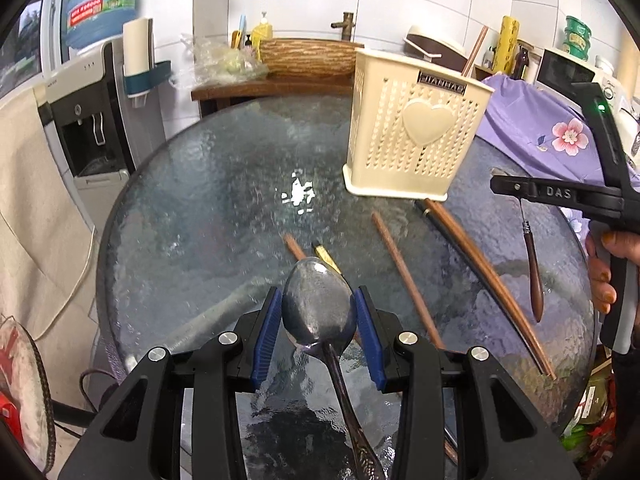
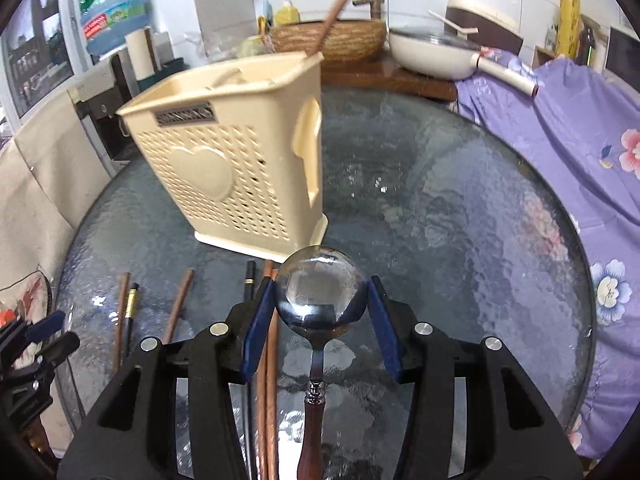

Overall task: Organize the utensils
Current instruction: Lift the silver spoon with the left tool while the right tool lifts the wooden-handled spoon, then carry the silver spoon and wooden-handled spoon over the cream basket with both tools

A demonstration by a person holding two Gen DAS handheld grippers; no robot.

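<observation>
utensil holder (image 1: 416,136) holds one chopstick (image 1: 474,54); both tongs (image 1: 318,316) (image 2: 322,308) clamp spoons.

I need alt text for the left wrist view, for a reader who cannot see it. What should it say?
The left gripper holds a metal spoon by its bowl above a round glass table. Loose chopsticks lie on the glass before a cream utensil holder with one chopstick already in it. At right, the right gripper carries a wooden-handled spoon.

White tiled walls (image 1: 304,8) rise behind a wooden counter (image 1: 272,88) with a basin (image 1: 308,56); a water dispenser (image 1: 92,120) stands left.
</observation>
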